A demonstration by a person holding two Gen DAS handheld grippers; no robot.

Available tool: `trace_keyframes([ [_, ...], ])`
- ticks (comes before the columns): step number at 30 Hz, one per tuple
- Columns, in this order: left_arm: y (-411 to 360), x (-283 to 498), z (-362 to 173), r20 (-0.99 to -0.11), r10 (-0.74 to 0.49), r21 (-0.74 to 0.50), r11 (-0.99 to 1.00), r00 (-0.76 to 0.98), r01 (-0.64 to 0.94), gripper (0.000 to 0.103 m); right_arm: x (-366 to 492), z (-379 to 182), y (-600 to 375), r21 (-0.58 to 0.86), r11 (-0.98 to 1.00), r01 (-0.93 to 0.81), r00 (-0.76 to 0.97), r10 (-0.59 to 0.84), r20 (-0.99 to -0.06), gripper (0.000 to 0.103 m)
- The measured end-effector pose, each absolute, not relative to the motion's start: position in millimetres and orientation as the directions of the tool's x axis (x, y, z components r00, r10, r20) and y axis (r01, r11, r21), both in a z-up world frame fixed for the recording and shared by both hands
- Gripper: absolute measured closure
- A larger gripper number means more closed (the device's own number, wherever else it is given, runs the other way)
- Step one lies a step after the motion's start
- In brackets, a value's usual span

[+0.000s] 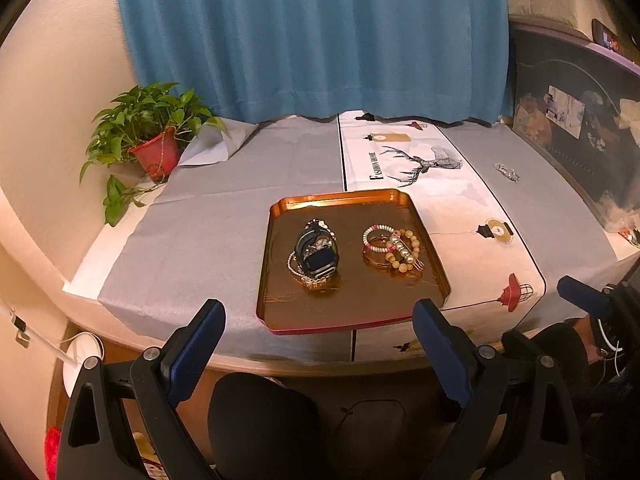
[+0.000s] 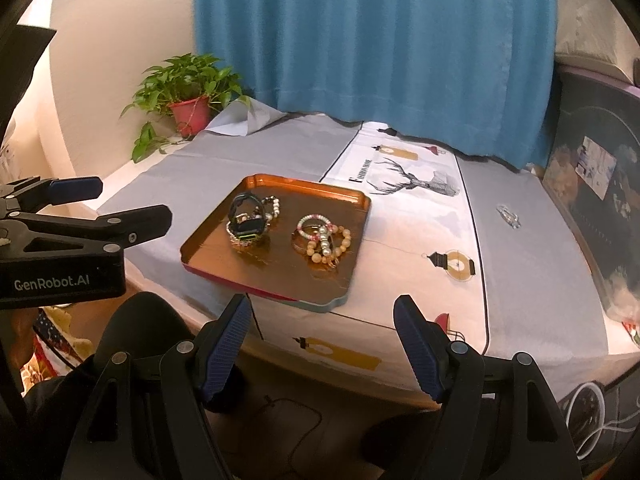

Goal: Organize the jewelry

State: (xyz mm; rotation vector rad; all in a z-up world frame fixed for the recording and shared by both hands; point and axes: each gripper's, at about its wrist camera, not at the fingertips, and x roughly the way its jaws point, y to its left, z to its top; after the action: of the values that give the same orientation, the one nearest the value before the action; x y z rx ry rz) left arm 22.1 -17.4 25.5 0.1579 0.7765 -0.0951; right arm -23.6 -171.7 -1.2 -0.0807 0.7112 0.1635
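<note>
Most jewelry lies sorted in two clusters on the tray (image 1: 280, 220). One silver bracelet (image 1: 506, 172) remains near the table's far right edge. Left tongs (image 1: 320, 320) and right tongs (image 2: 322, 316) spread, empty.

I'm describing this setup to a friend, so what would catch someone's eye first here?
The copper tray at the table's front edge, holding a dark watch pile beside beaded bracelets. Behind it hangs a blue curtain, with a potted plant in the far left corner.

Tray (image 2: 224, 256) of jewelry on table.
Right gripper (image 2: 322, 316) open, near edge; bracelet (image 2: 508, 216) lies far right.
</note>
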Motion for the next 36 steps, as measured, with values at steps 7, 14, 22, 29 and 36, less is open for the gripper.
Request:
trace_keyframes([
  [7, -43.5, 39.2, 17.4, -0.725, -0.021, 0.139, 0.974, 0.689, 0.176, 0.009, -14.1, -12.5, -200.6, 0.01, 0.993, -0.121, 0.74, 0.096, -0.666, 0.029],
  [14, -101.8, 72.3, 11.4, -0.745, -0.054, 0.167, 0.95, 0.665, 0.263, 0.009, 6.1, -25.9, -267.2, 0.038, 0.999, 0.005, 0.734, 0.022, -0.678, 0.029],
  [22, -193.2, 148.2, 5.9, -0.768, -0.156, 0.123, 0.916, 0.621, 0.382, 0.009, 58.2, -39.7, -372.7, 0.026, 0.984, 0.177, 0.722, -0.111, -0.682, 0.029],
  [29, -282.6, 251.6, -2.7, -0.763, -0.3, 0.023, 0.873, 0.573, 0.488, 0.009, 137.3, -50.0, -474.3, 0.049, 0.957, 0.285, 0.719, -0.18, -0.671, 0.029],
  [36, -360.4, 360.1, -44.8, -0.805, -0.353, -0.034, 0.83, 0.478, 0.557, 0.01, 241.8, -81.8, -543.0, 0.062, 0.952, 0.301, 0.677, -0.168, -0.716, 0.029],
])
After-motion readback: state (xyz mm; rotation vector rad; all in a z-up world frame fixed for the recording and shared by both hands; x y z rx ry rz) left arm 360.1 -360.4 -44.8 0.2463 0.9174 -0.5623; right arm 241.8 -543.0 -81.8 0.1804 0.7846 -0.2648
